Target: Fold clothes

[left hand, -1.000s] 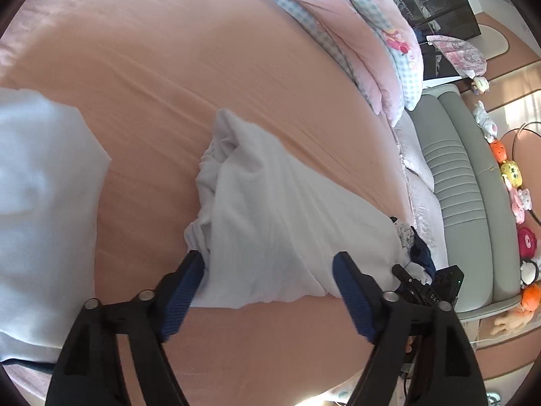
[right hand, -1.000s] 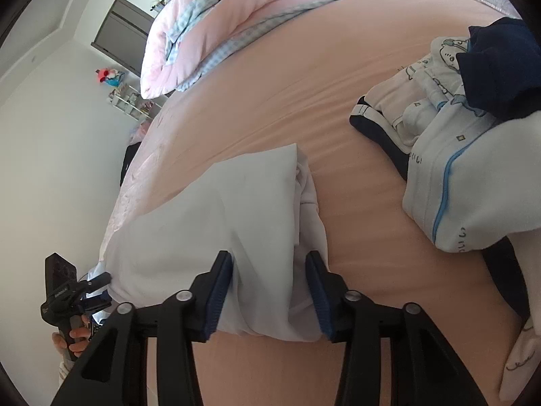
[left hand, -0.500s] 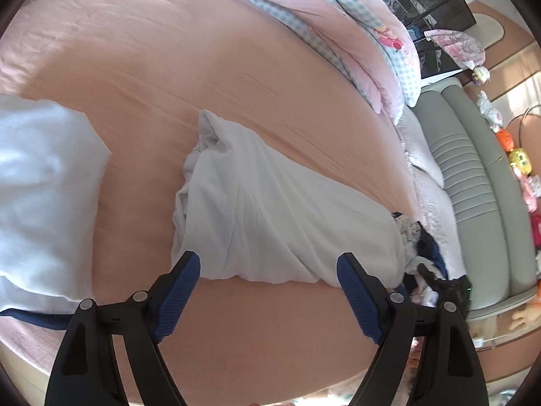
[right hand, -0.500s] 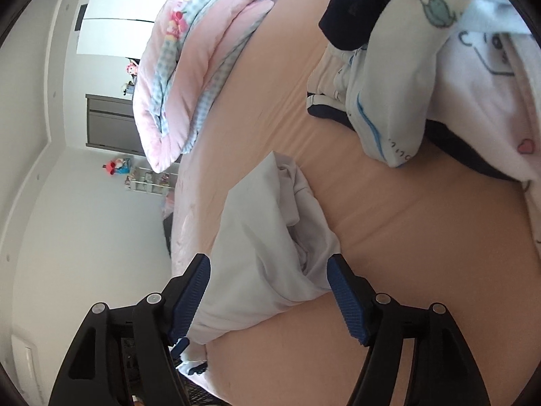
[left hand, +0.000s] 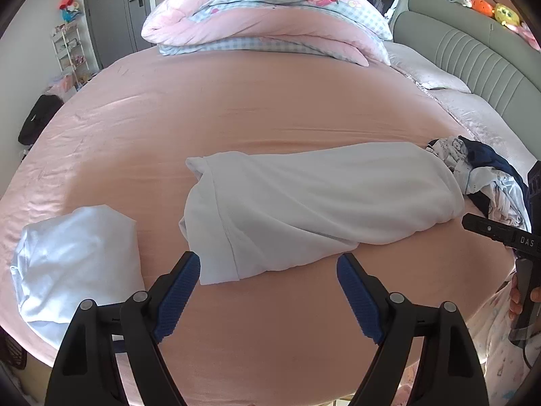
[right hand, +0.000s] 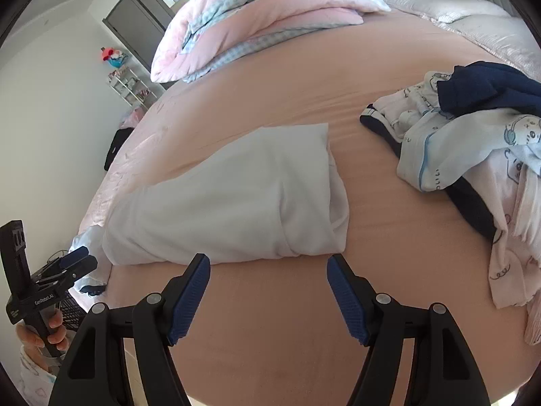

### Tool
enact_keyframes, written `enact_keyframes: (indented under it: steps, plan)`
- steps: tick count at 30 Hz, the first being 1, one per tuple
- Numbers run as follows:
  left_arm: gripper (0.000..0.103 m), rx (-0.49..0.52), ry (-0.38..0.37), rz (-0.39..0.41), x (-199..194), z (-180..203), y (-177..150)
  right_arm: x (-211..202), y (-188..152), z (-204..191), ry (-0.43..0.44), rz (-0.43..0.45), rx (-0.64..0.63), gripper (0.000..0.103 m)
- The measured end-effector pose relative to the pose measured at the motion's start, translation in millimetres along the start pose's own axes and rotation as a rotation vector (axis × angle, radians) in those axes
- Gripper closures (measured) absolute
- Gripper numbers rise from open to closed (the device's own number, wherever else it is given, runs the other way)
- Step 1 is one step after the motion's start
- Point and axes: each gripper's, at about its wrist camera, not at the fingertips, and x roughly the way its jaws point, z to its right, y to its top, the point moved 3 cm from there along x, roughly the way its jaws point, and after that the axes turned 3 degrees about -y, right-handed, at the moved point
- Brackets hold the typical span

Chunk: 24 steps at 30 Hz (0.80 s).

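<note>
White garment (left hand: 304, 203) folded lengthwise, lying mid-bed near front edge of bed (left hand: 270, 101) — laid flat, likely for next fold. Left hand-held gripper (left hand: 268, 270) and right hand-held gripper (right hand: 268, 270) both open, empty, hovering just short of cloth. Unfolded clothes pile (right hand: 473, 142) toward right edge — awaiting turn.

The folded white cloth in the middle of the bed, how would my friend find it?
Look at the big bed with the peach sheet. In its middle lies the long white cloth, folded into a roll. The pale blue bundle beside it is shorter, and the clothes heap on its other side is printed and navy; only this one is plain white.
</note>
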Motion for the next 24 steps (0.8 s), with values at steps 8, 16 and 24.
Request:
enact_keyframes:
  steps: [8,16,24]
  plan:
    - [0.020,0.163,0.096,-0.040,9,19,2,-9,0,-27,-0.173,0.059,-0.211,0.032]
    - [0.020,0.344,0.202,-0.094,28,30,-1,6,-10,-63,-0.378,0.008,-0.533,0.032]
    - [0.020,0.605,0.394,-0.080,44,35,-15,27,-35,-88,-0.656,-0.012,-1.009,0.032]
